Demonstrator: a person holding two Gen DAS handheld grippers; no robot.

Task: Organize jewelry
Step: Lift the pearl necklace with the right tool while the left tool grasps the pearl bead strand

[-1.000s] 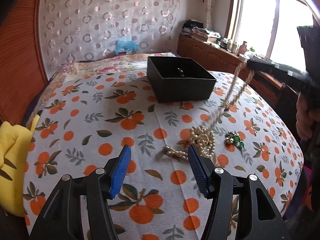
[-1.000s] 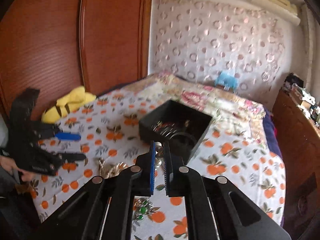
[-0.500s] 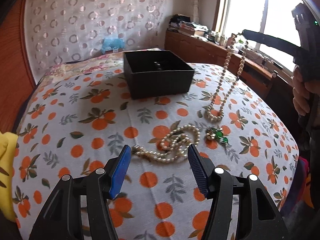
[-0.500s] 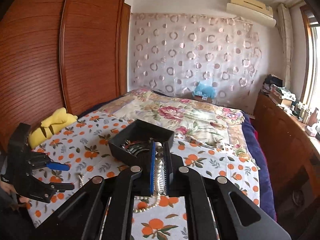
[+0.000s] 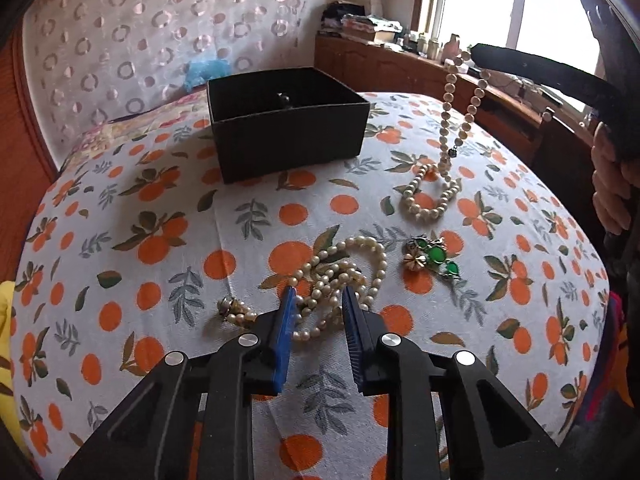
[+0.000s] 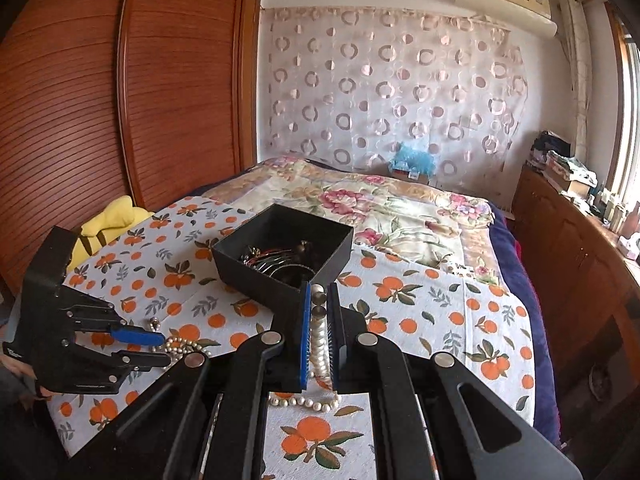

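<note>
Box (image 6: 280, 256): black, open-topped, set on the orange-print cloth (image 5: 160, 240) on the bed; contents dark and tangled, hard to make out. From the left wrist view its inside is mostly hidden by the near wall.

Necklace (image 5: 448, 132): pearl strand, clamped near its top in the right gripper (image 6: 319, 304), jaws nearly together on the beads. It hangs roughly vertical; its lower end is coiled on the cloth right of the box.

Pearl pile (image 5: 340, 276): a second strand, heaped on the cloth; the left gripper (image 5: 318, 300) is set over it, jaws partly apart, near end hidden by them.

Brooch (image 5: 432, 256): green-stoned, just right of the pile.
</note>
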